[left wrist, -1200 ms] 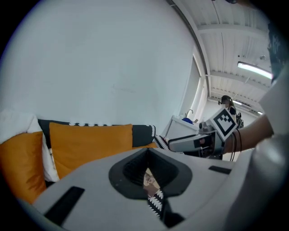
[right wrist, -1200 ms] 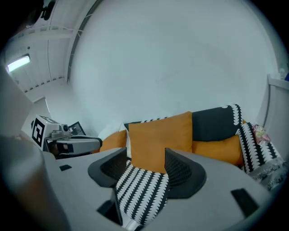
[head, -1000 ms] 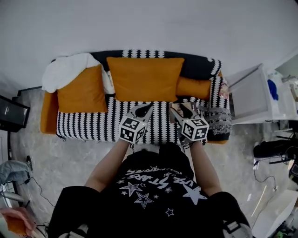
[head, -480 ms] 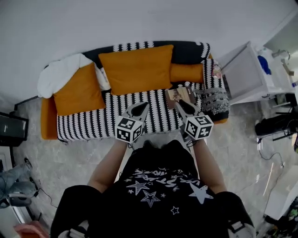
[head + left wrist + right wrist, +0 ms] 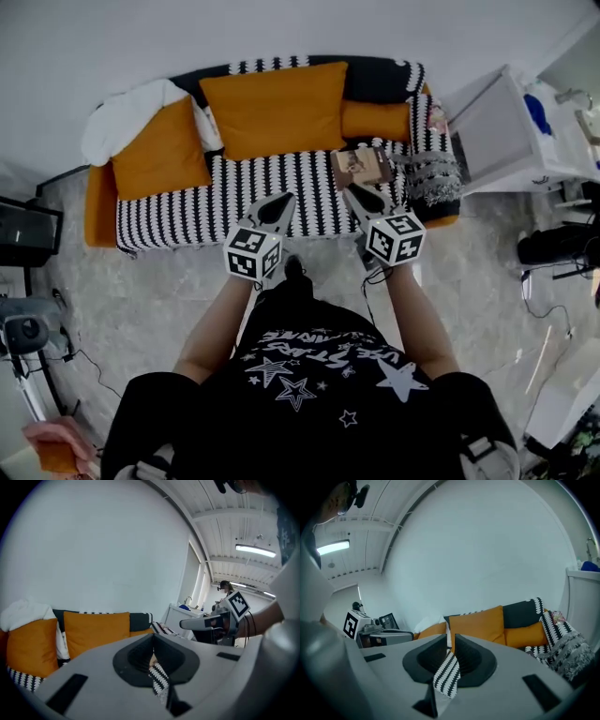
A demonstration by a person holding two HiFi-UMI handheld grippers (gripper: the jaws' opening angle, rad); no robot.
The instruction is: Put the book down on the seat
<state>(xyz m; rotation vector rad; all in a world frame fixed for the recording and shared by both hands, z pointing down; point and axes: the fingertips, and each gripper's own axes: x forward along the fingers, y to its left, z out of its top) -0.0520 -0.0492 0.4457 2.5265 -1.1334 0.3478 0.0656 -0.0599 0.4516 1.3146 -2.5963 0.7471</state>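
Observation:
The book [image 5: 361, 166] lies flat on the right part of the striped sofa seat [image 5: 234, 192], with no gripper touching it. My right gripper [image 5: 361, 199] hangs just in front of it, off the seat's front edge. Its jaws have just been closing and now stand a narrow slit apart with nothing between them [image 5: 450, 637]. My left gripper [image 5: 278, 208] is level with it further left, in front of the seat's middle. Its tips meet and hold nothing [image 5: 153, 639].
A large orange cushion [image 5: 277, 108], a smaller one [image 5: 164, 155] and a white blanket [image 5: 122, 117] lean on the sofa back. A fringed throw [image 5: 431, 183] covers the right arm. A white cabinet [image 5: 506, 131] stands right of the sofa. Grey floor lies in front.
Both grippers have drawn back from the sofa toward the person. The right gripper has come off the book, which stays on the seat, and its jaws have narrowed.

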